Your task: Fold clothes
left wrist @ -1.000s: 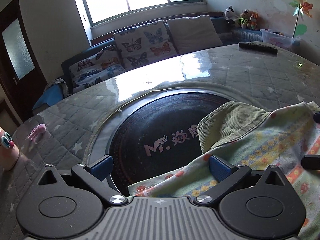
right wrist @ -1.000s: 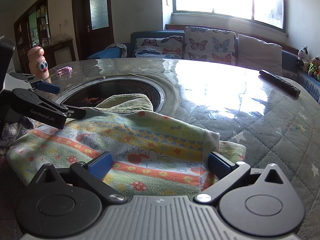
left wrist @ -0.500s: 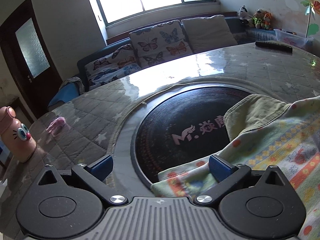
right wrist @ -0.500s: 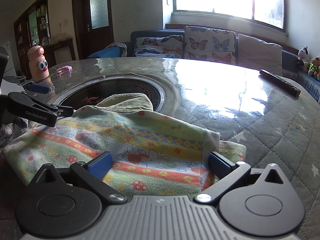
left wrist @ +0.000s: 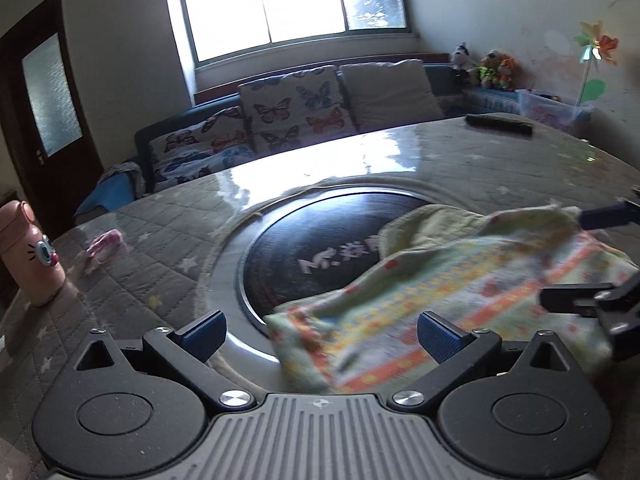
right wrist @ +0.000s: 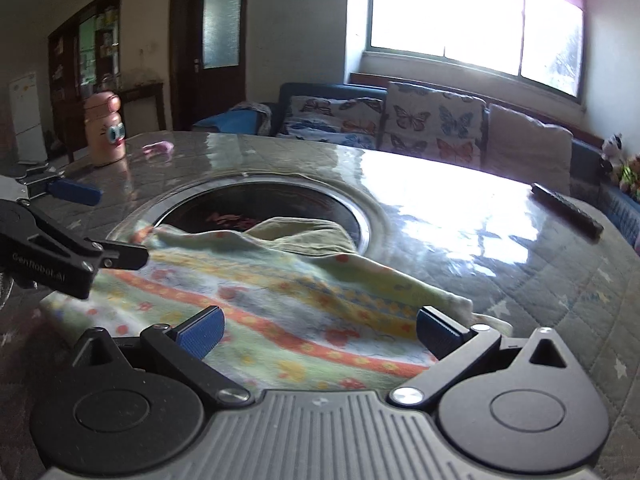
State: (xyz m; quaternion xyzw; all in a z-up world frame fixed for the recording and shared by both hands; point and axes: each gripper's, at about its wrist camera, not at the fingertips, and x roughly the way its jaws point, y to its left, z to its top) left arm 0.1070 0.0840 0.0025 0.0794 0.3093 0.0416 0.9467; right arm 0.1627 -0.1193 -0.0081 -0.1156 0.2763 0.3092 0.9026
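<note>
Soft, light striped patterned cotton garment (right wrist: 304,308) rumpled on quilted grey counter (right wrist: 560,280); likely drapes, best pinched at hem corners; left gripper (left wrist: 320,334) and right gripper (right wrist: 318,330) fingers both wide, empty

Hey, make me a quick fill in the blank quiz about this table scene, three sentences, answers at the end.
1. The striped garment partly covers the round black ____ set into the table.
2. Both the left tool and the right tool have their jaws ____.
3. The sofa cushions are printed with ____.

Answers: plate; open; butterflies
</note>
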